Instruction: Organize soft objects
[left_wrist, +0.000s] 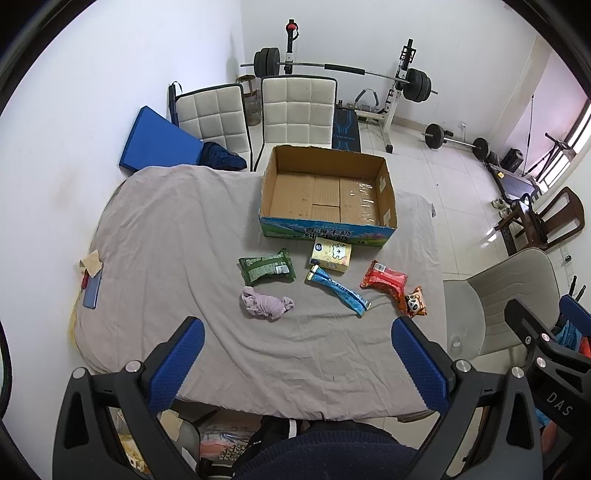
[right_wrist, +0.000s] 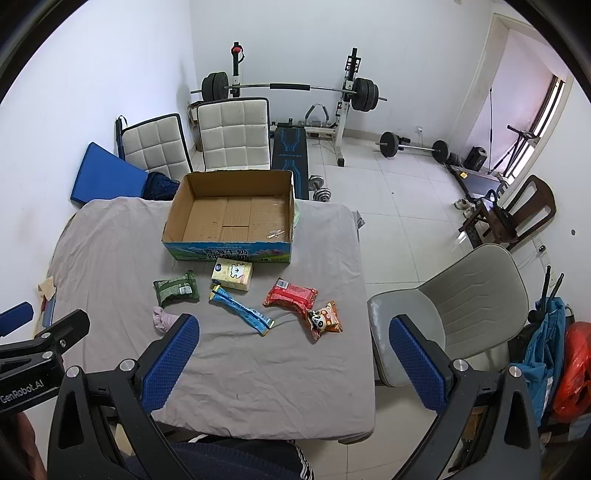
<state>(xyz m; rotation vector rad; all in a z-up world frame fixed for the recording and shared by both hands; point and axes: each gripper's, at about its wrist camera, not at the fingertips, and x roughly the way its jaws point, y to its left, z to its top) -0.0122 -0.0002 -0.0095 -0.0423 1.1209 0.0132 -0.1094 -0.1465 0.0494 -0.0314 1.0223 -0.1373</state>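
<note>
Six soft items lie on the grey cloth (left_wrist: 177, 229) in front of the box (left_wrist: 327, 230): green pack (left_wrist: 266, 267), tissue pack (left_wrist: 331, 254) just beside the box's front wall, blue pack (left_wrist: 338, 291), red pack (left_wrist: 384, 278), panda pack (left_wrist: 415, 304) touching the red pack's near end, and purple cloth (left_wrist: 266, 304) nearest the left gripper (left_wrist: 295, 345). Both the left gripper and right gripper (right_wrist: 295, 345) hover above the table's near edge, jaws spread wide, holding nothing. Chairs (left_wrist: 295, 107) and a barbell rack (left_wrist: 343, 70) stand behind.
</note>
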